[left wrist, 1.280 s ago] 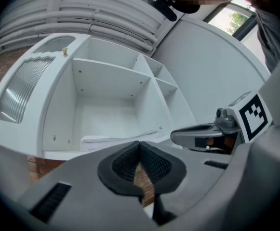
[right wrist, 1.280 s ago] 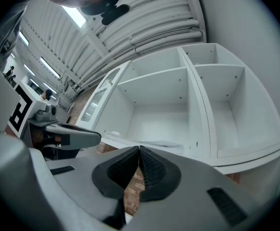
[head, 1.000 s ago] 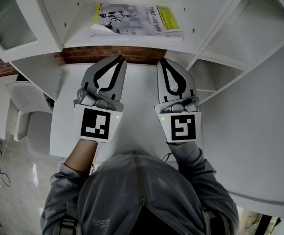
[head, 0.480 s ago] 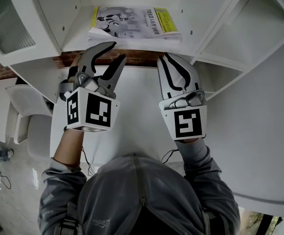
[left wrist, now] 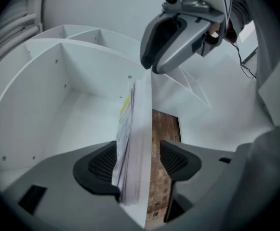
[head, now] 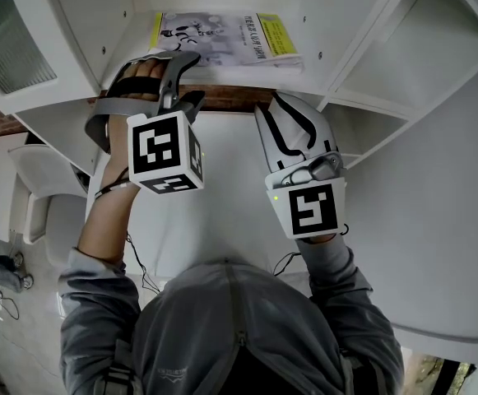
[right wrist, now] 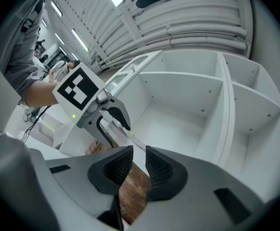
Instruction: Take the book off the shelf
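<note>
White shelving [head: 403, 64], brick wall [head: 230, 99] behind

Upper centre, side walls [head: 99, 23] hemmed the shelf [head: 136, 44], the book [head: 222, 38] covering its floor; mid-frame the bare table [head: 226, 196] lay open.

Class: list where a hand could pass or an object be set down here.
Free: the compartment right of the book; the table between the left gripper and right gripper, both with jaws just opening. Crowded: the book's front-left edge, which the left gripper's jaws straddle.

One book [head: 222, 39], two tools [head: 187, 79] [head: 273, 104]
</note>
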The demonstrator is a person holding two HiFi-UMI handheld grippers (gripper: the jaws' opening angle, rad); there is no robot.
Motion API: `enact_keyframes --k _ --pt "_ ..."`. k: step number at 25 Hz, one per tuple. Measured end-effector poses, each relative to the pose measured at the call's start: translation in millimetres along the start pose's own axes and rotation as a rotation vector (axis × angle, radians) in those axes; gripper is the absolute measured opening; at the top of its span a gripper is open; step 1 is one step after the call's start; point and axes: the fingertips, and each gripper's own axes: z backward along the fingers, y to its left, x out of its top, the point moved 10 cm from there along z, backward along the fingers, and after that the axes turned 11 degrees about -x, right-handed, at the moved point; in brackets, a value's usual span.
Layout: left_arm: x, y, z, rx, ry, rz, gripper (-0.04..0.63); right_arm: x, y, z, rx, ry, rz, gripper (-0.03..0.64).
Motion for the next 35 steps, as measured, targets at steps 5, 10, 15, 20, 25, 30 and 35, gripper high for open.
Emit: enact_keyframes --k 5,10,15,20,25,30,35 --pt "5 1 -19 -0.041 0.107 -0.077 0.290 -2 3 1 0.019 0.016 0.013 0.092" --pt "5 -4 -28 -0.060 0.167 -0.116 0.290 -2 4 2 0.012 0.013 0.011 0.092" --pt "5 -7 -25 -0.067 0.166 -0.128 0.290 -5 4 -1 0.014 0.026 -0.002 0.092" --pt "5 -5 -24 -0.065 0.137 -0.141 0.290 -8 -4 -16 0.031 0.057 0.031 0.117" --pt "10 -2 -24 0.055 0.131 -0.144 0.212 -9 -9 -28 0.039 0.074 0.119 0.160" --pt "11 -3 -25 0.115 0.130 -0.141 0.135 -12 -8 -37 0.042 0.072 0.220 0.181" --pt "11 -4 -21 0.134 0.129 -0.137 0.110 -13 -11 -53 0.029 0.115 0.497 0.240"
